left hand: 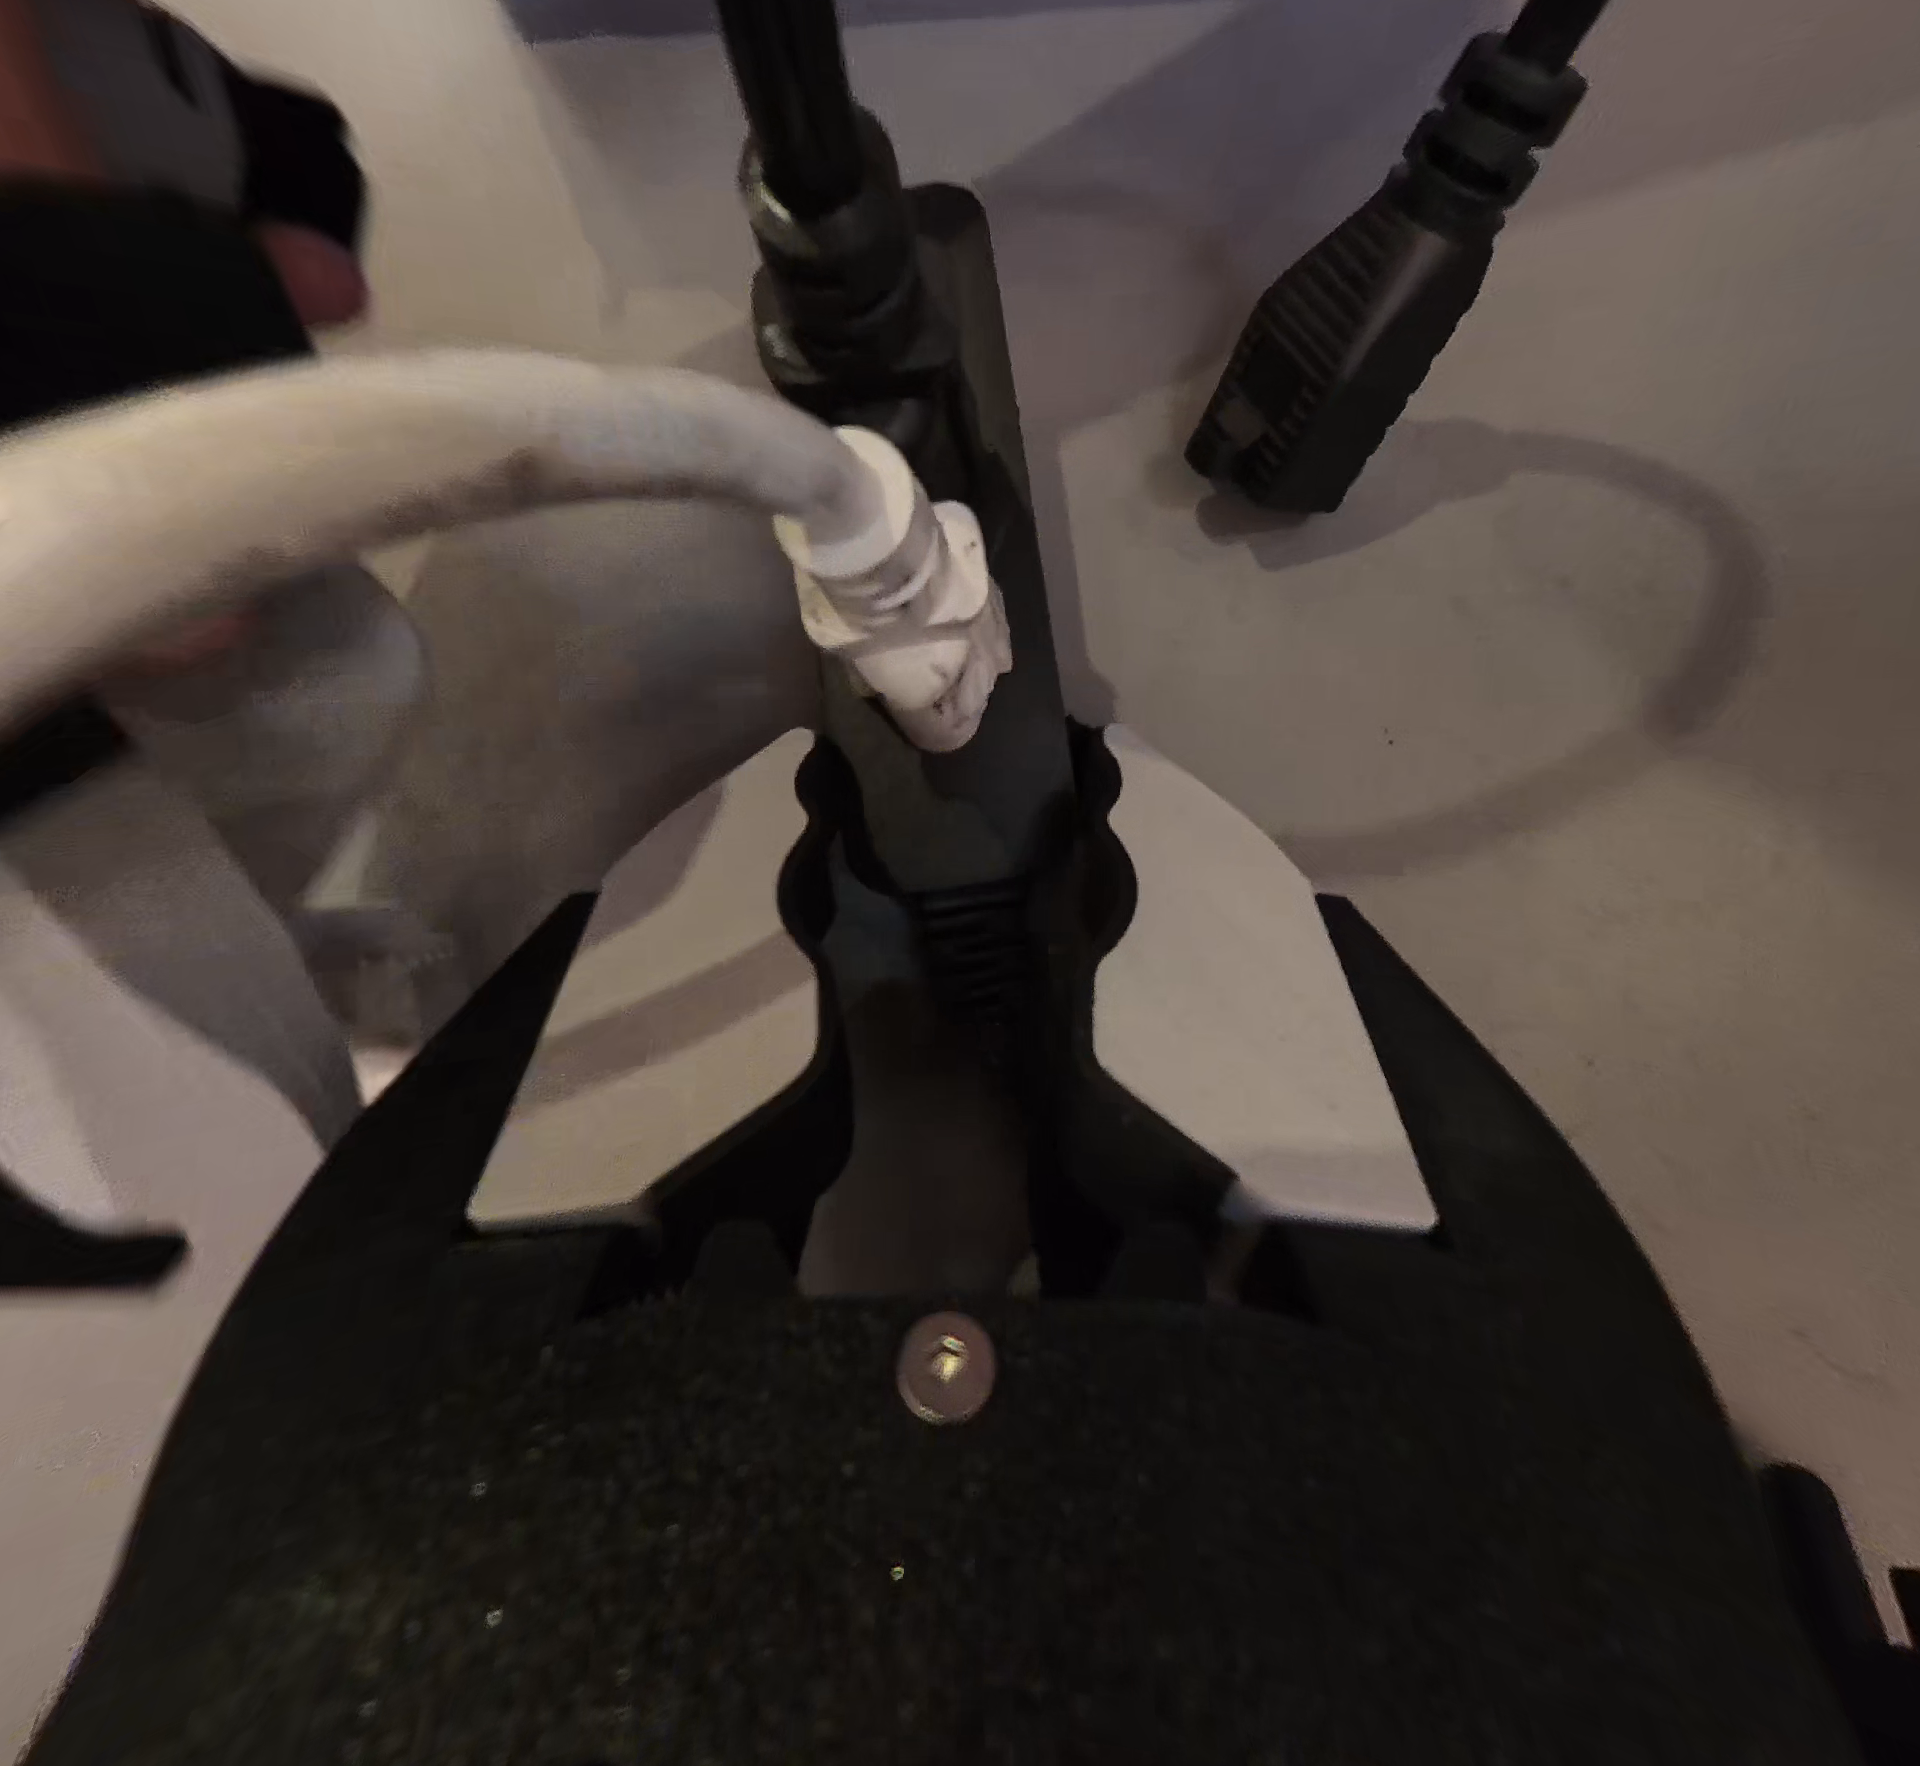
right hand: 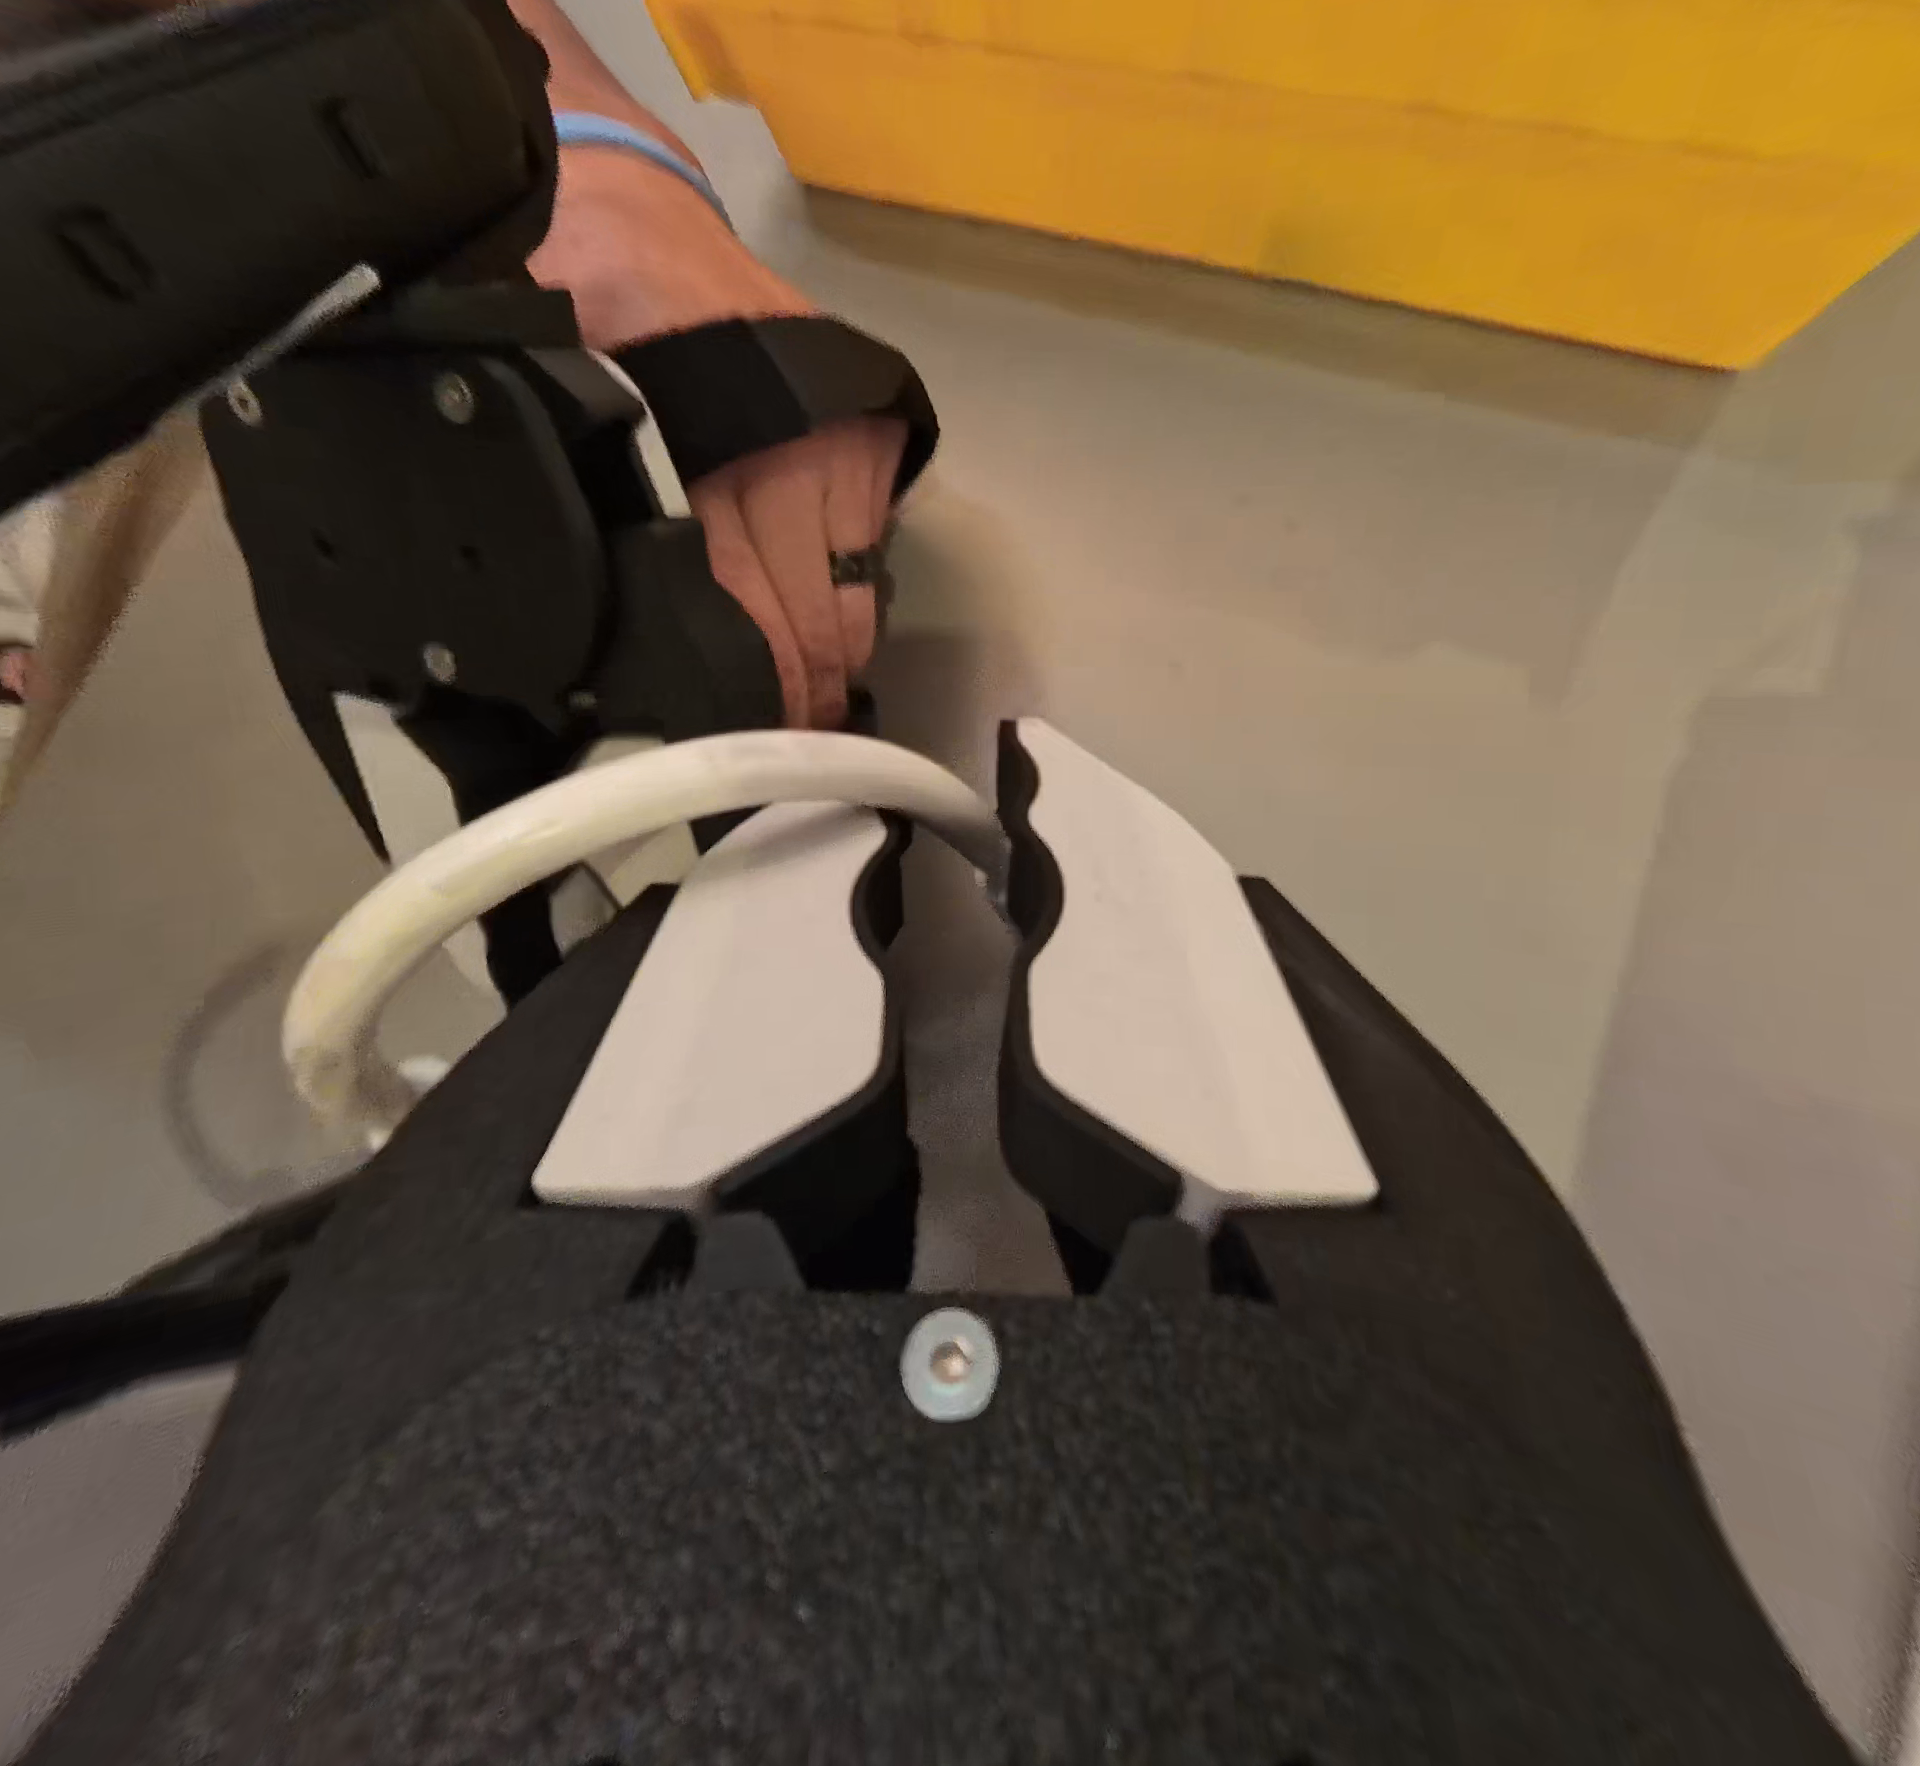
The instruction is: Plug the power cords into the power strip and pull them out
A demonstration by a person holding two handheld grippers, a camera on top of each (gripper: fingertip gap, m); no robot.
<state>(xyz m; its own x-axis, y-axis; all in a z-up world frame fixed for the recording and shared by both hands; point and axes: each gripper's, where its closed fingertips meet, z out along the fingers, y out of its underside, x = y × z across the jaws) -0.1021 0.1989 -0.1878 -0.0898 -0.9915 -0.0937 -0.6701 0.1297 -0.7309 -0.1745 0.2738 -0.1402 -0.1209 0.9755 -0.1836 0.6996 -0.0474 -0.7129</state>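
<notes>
At frame centre, the left gripper clamps the black power strip on the grey bench while the right gripper pinches the white cord whose plug sits in a socket, probably calling for a straight pull next.

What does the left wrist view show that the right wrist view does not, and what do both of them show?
Only the left wrist view shows the black power strip gripped at its near end by the left tongs, with a white plug and a black plug seated in it, and a loose black plug lying on the surface to the right. Only the right wrist view shows the yellow box, the person's hand and the right tongs closed on the cord. Both show the white cord and the grey surface.
</notes>
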